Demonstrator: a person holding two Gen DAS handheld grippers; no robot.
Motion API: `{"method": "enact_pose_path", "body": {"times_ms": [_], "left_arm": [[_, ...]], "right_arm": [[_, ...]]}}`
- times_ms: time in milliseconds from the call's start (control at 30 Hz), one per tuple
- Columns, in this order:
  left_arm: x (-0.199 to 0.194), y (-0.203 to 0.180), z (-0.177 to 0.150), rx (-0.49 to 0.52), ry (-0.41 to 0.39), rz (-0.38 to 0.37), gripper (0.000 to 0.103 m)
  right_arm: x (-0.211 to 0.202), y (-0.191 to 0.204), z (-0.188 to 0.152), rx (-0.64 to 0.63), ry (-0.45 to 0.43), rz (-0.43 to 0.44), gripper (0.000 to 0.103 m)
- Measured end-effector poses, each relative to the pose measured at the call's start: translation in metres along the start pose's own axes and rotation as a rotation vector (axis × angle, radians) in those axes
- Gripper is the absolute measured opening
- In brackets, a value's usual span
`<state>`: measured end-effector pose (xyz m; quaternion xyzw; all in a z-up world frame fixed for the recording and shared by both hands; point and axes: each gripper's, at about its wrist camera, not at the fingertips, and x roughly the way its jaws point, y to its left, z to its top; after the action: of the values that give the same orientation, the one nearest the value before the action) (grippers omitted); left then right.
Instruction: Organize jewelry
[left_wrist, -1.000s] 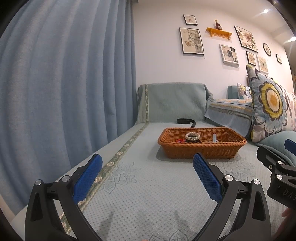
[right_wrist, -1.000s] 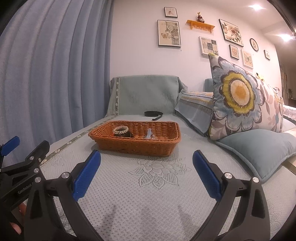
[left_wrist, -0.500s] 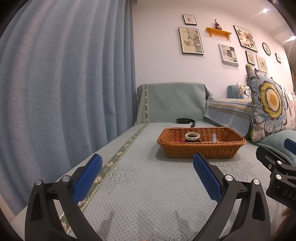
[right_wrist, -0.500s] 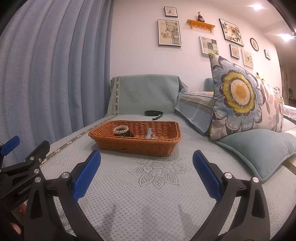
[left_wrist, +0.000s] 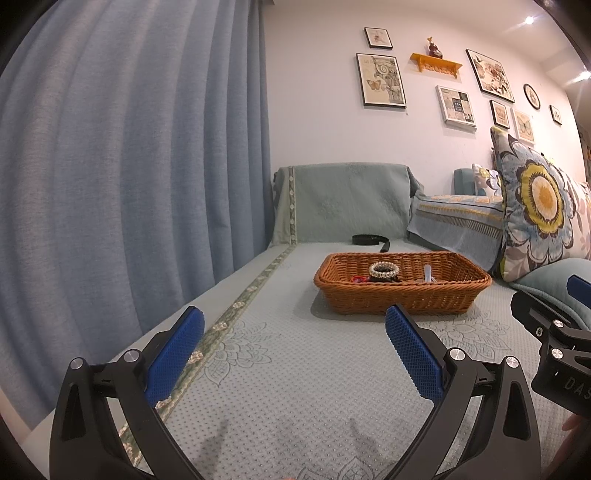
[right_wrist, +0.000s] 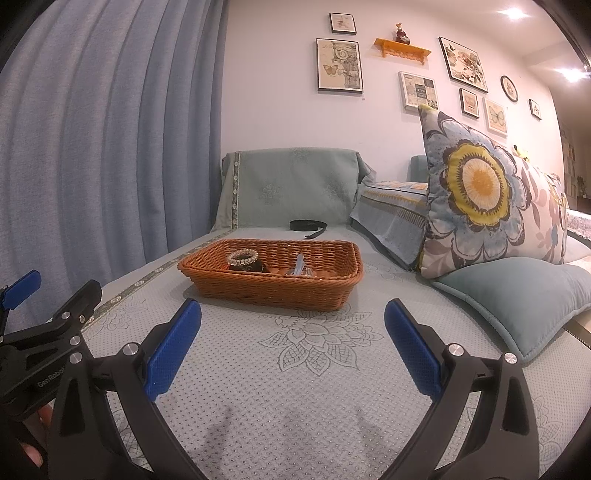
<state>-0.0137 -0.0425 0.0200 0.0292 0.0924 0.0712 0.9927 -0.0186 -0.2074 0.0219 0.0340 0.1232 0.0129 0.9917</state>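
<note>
A brown wicker basket (left_wrist: 404, 295) (right_wrist: 273, 291) sits on the green sofa cover ahead of both grippers. In it lie a pearl bracelet (left_wrist: 384, 270) (right_wrist: 242, 256) on a dark object, a small red item (left_wrist: 359, 279) and a clear, silvery piece (left_wrist: 428, 274) (right_wrist: 300, 266). My left gripper (left_wrist: 293, 328) is open and empty, low over the cover, well short of the basket. My right gripper (right_wrist: 291, 321) is open and empty, just short of the basket's near wall. Each gripper shows at the edge of the other's view.
A black strap (left_wrist: 369, 240) (right_wrist: 308, 225) lies behind the basket. A blue curtain (left_wrist: 129, 166) hangs along the left. A floral pillow (right_wrist: 480, 192) and a plain green cushion (right_wrist: 517, 295) lie to the right. The sofa's left edge (left_wrist: 110, 354) is close.
Both views have shifted only slightly; the basket sits marginally higher in the left wrist view. Both grippers stay open and empty.
</note>
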Motion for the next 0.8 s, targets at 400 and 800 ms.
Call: {"method": "enact_pose_path", "body": {"times_ms": [400, 800], "left_arm": [[0.0011, -0.0005, -0.0003, 0.000, 0.004, -0.004, 0.095], [0.0013, 0.0000, 0.0000, 0.001, 0.005, -0.006, 0.095]], "right_arm": [[-0.0024, -0.0014, 0.0007, 0.000, -0.011, 0.004, 0.095], [-0.0055, -0.0030, 0.0010, 0.001, -0.019, 0.006, 0.095]]}}
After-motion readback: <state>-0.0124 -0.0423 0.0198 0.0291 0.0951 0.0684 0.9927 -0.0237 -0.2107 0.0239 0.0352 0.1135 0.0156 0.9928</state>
